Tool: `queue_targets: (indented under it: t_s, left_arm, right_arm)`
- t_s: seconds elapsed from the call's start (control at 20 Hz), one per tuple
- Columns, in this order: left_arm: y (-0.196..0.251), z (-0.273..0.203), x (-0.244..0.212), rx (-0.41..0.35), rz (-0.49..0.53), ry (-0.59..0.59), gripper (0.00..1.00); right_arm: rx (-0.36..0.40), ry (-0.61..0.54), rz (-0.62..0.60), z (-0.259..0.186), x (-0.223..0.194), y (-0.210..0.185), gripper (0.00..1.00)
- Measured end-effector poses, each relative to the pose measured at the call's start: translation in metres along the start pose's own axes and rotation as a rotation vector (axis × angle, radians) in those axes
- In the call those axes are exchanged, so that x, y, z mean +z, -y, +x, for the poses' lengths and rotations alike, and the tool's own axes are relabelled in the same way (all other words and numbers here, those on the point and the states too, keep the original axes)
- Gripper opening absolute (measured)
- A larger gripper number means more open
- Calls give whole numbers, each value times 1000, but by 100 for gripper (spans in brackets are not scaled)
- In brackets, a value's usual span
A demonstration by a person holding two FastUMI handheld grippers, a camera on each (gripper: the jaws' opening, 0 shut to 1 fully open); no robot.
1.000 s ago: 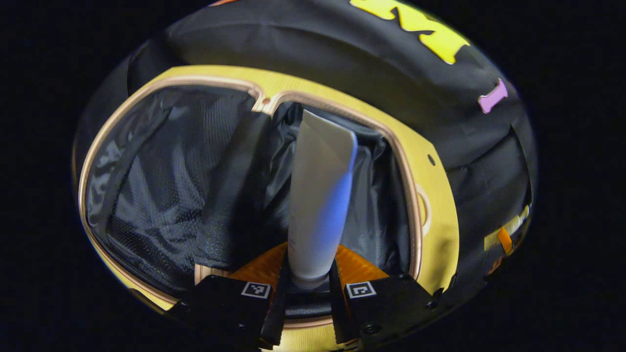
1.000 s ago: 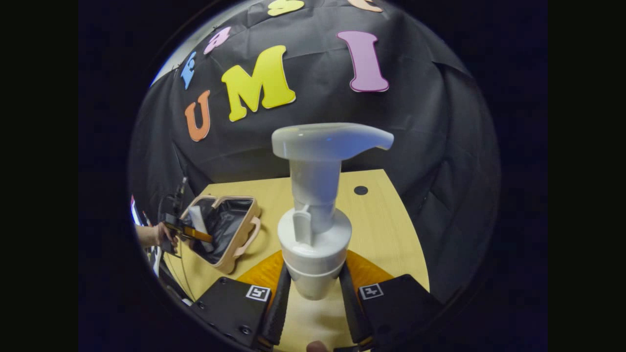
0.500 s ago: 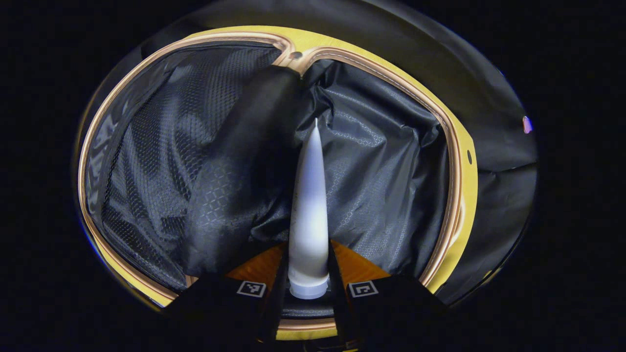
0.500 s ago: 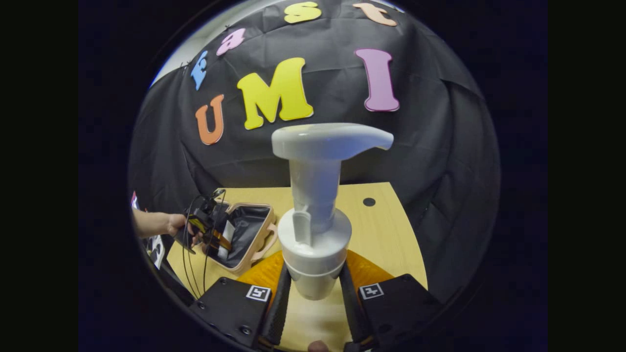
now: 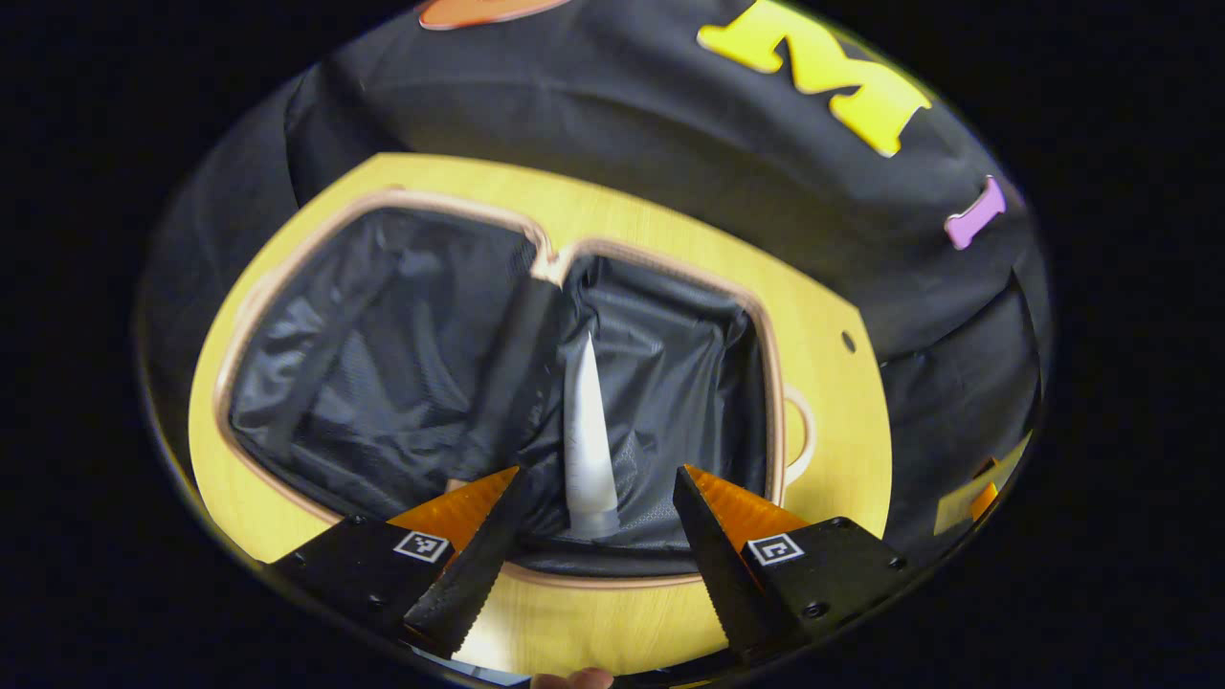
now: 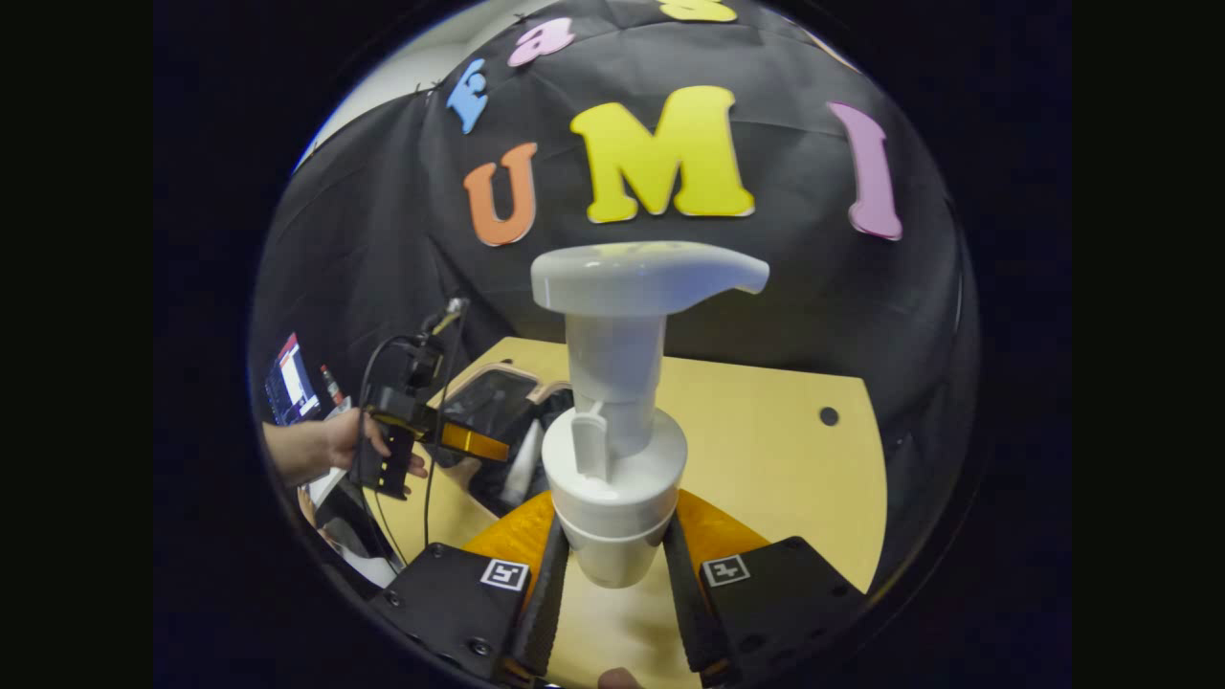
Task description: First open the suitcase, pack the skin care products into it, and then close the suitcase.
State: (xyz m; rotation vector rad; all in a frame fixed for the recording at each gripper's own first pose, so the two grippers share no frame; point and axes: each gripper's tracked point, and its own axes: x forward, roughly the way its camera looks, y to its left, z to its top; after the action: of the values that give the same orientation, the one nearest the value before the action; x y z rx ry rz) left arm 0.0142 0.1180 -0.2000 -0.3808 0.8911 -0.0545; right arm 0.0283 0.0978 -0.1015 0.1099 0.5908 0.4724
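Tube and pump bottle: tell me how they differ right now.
The tube lies inside the open suitcase, free of the open left gripper; the pump bottle is clamped upright in the right gripper. The tube tapers flat; the bottle is round with a pump head. Both look white.

- The left gripper [image 5: 589, 536] no longer clamps the white tube [image 5: 586, 435]; its fingers [image 5: 474, 565] now stand spread wide, clear of the tube on both sides.
- The tube now lies in the right half of the open suitcase [image 5: 660, 402], straight ahead of the left gripper and between its parted fingers, its cap end nearest.
- The left gripper has pulled back from the suitcase: the case looks smaller, and more of the worktop [image 5: 842, 421] shows around it.
- In the right gripper view, the suitcase [image 6: 498, 402] has slid from left of the held pump bottle [image 6: 617, 450] to partly behind it, and the left gripper [image 6: 464, 442] sits higher above the case.
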Motion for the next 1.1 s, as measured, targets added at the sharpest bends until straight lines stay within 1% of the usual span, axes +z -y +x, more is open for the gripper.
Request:
queue_targets:
  t_s: [0.1,0.15,0.2,0.3,0.4,0.5,0.6,0.7,0.85,1.05,1.1]
  left_arm:
    - [-4,-32,-2,-20,-33,114,97]
    - [-10,-45,-8,-19,-45,157,97]
    - [-20,-56,-13,0,-49,197,97]
    - [-33,-78,-31,24,-53,243,97]
    - [-43,-97,-50,22,-68,273,97]
    - [-48,-112,-63,14,-82,304,97]
    - [-56,-122,-76,14,-100,316,97]
    - [-67,-126,-86,30,-126,313,98]
    - [-89,-135,-95,62,-172,312,97]
    - [-111,-144,-93,86,-213,330,97]
    - [-115,-147,-88,93,-213,341,98]
  right_arm:
    - [64,-46,5,41,4,-29,48]
    - [87,-84,17,61,0,-40,49]
    - [99,-131,25,81,-6,-44,48]
    - [104,-223,10,122,-28,-51,49]
    - [97,-330,-2,158,-49,-62,48]
    - [85,-451,49,190,-76,-65,49]
    - [53,-561,150,209,-95,-56,47]
    - [-16,-633,192,221,-109,-45,49]
    - [-112,-700,266,235,-121,-32,48]
    - [-161,-769,352,242,-124,-31,48]
    - [-189,-797,362,245,-131,-30,49]
